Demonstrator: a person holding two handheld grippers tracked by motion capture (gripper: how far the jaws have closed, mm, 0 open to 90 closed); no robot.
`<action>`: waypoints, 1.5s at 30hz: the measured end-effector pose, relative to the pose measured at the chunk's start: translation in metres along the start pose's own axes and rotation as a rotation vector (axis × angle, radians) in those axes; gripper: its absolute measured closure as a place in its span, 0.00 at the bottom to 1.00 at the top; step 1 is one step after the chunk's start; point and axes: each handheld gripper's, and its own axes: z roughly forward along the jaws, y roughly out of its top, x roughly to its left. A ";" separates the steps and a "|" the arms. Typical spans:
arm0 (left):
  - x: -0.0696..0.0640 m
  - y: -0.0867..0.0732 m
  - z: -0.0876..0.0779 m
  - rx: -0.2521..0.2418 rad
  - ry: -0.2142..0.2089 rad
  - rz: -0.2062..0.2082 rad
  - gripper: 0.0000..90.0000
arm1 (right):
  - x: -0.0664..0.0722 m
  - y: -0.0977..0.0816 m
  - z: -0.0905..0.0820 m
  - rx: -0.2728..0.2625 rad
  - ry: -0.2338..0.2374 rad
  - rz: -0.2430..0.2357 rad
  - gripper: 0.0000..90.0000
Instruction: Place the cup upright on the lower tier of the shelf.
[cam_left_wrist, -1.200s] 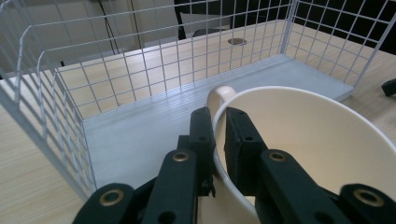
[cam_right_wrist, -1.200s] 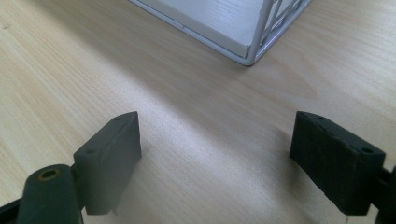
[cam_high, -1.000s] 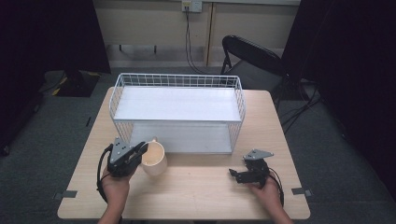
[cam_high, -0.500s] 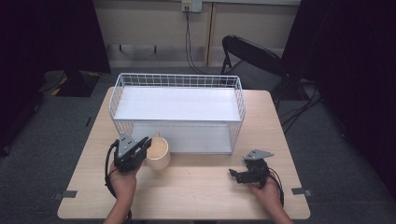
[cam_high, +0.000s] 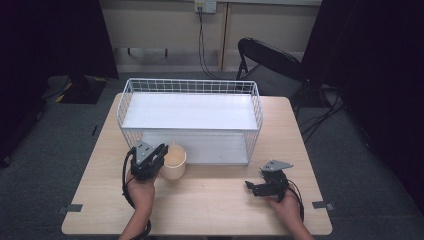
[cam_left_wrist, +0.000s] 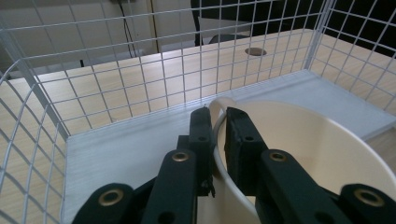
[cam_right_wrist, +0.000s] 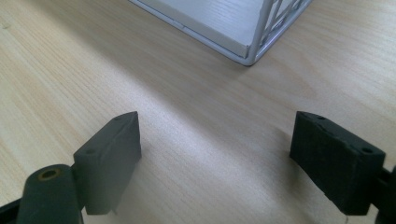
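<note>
In the left gripper view, the picture's bottom and right edges are cutting off the cream cup (cam_left_wrist: 299, 154), and the black jaws are hiding part of its rim. In the high view, the left gripper (cam_high: 150, 159) is covering the cup's near left side.

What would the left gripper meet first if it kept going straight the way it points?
The left gripper, shut on the cup rim, points into the rack's lower shelf. That way looks free up to the back wire wall, though depth is uncertain.
</note>
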 end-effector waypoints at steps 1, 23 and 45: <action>-0.002 0.000 0.003 0.000 0.003 -0.003 0.91 | 0.000 0.000 0.000 0.000 0.000 0.000 0.17; -0.004 -0.003 0.008 -0.017 0.019 -0.036 0.92 | 0.000 0.000 0.000 0.001 0.000 0.000 0.17; 0.007 -0.008 0.014 -0.016 0.069 -0.079 0.92 | 0.000 0.000 0.000 0.001 0.000 0.000 0.17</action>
